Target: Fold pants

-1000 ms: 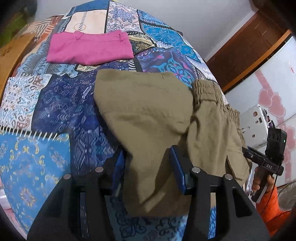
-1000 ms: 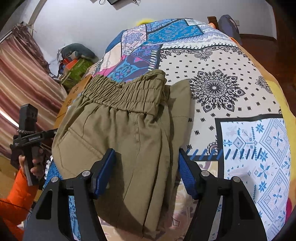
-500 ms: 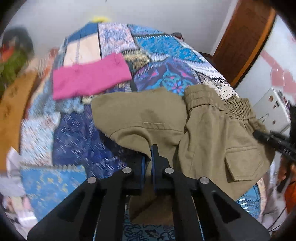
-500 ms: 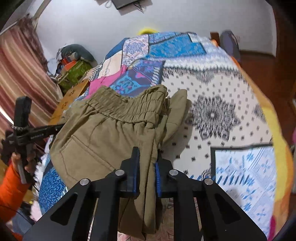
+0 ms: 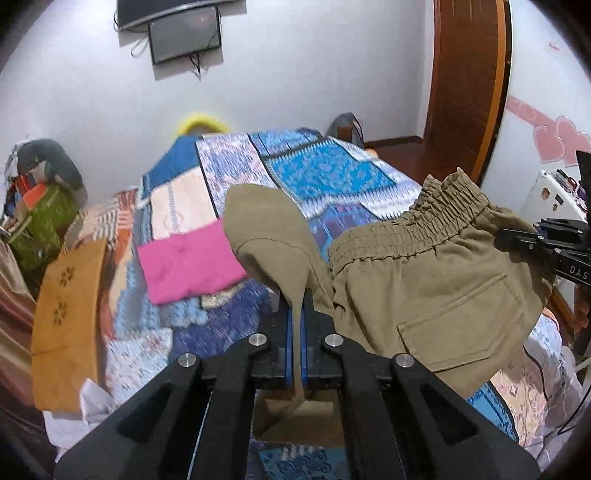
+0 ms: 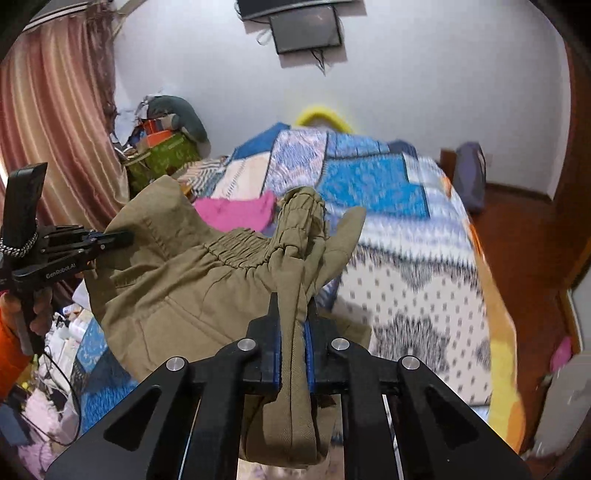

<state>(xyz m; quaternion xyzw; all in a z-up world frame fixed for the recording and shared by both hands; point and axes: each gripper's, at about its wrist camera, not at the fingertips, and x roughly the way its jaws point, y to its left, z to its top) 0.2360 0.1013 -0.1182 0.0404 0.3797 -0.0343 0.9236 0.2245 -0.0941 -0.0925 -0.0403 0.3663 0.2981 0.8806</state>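
Note:
The olive-khaki pants (image 5: 436, 280) hang lifted above the patchwork bed, stretched between both grippers. My left gripper (image 5: 297, 314) is shut on a fold of the fabric at one end. My right gripper (image 6: 293, 314) is shut on bunched fabric beside the elastic waistband (image 6: 236, 247). The right gripper also shows at the right edge of the left wrist view (image 5: 543, 240), and the left gripper at the left of the right wrist view (image 6: 85, 240). A back pocket (image 5: 458, 306) faces the left camera.
A folded pink garment (image 5: 188, 266) lies on the patchwork bedspread (image 5: 325, 173). An orange cloth (image 5: 66, 317) hangs at the bed's left edge. Bags and boxes (image 6: 162, 147) pile by the curtain. A monitor (image 6: 306, 29) is on the wall; a wooden door (image 5: 469, 81) stands at right.
Both grippers closed on the pants about half a second ago and have since lifted them off the bed. The cameras now tilt up toward the wall.

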